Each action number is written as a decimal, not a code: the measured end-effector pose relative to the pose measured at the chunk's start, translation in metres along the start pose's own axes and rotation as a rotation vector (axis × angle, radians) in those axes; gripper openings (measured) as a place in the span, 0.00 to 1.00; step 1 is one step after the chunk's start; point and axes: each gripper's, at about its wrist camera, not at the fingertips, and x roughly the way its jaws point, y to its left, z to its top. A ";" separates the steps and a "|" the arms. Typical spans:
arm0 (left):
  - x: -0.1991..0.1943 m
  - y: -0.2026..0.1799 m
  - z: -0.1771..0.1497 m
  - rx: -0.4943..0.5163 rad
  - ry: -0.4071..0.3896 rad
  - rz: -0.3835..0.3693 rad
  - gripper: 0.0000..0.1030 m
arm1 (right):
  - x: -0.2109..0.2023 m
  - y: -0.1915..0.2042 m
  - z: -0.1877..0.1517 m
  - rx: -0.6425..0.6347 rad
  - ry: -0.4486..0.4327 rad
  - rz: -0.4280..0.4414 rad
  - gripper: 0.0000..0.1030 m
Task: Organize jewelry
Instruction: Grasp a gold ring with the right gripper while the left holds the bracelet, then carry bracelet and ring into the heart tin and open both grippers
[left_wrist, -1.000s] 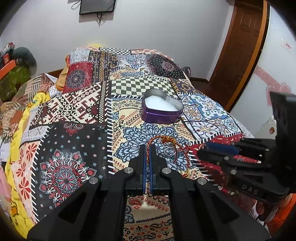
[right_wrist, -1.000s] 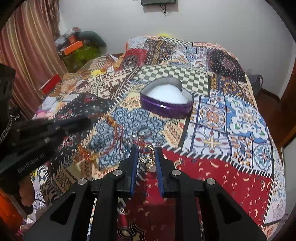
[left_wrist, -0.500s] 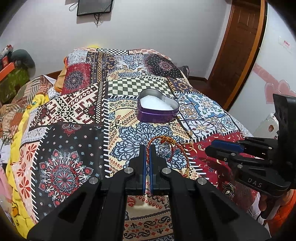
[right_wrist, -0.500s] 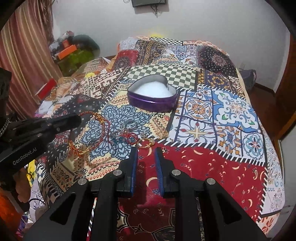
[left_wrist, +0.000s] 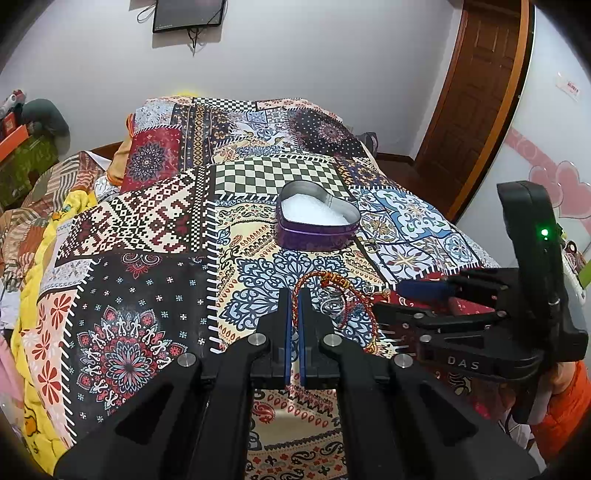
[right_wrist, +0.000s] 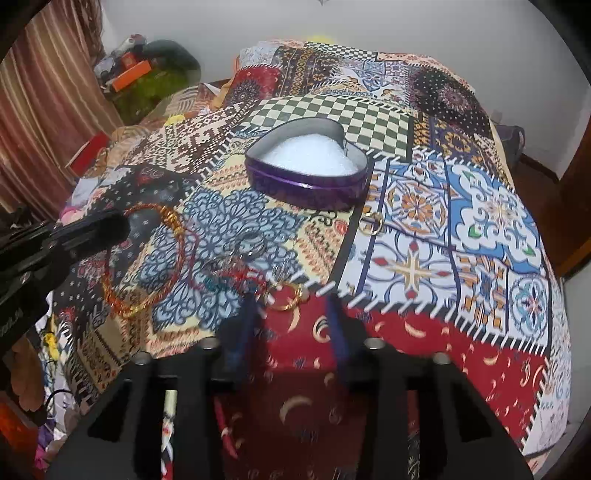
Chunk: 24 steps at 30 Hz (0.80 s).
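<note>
A purple heart-shaped tin with a white lining sits open on the patchwork bedspread; it also shows in the right wrist view. My left gripper is shut on a red and gold cord bracelet and holds it above the cover. My right gripper is open and empty, just behind a gold hoop earring. A second gold ring lies near the tin. Silver rings and a red thread bracelet lie in a small pile.
The bed's right edge drops off toward a brown door. Boxes and clutter stand at the far left by a curtain. Pillows lie at the head of the bed.
My right gripper has opened wider and moved closer to the jewelry; the gold earring it held a second ago now lies on the cover. My left gripper stays shut on the bracelet.
</note>
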 end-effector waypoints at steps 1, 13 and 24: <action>0.001 0.000 0.000 -0.001 0.001 0.001 0.01 | 0.003 0.000 0.000 -0.006 0.001 0.005 0.38; 0.006 0.003 0.019 0.003 -0.034 0.007 0.01 | 0.000 -0.002 -0.001 -0.012 -0.045 0.025 0.23; 0.016 -0.002 0.048 0.016 -0.075 0.000 0.01 | -0.041 -0.017 0.020 0.058 -0.184 0.003 0.23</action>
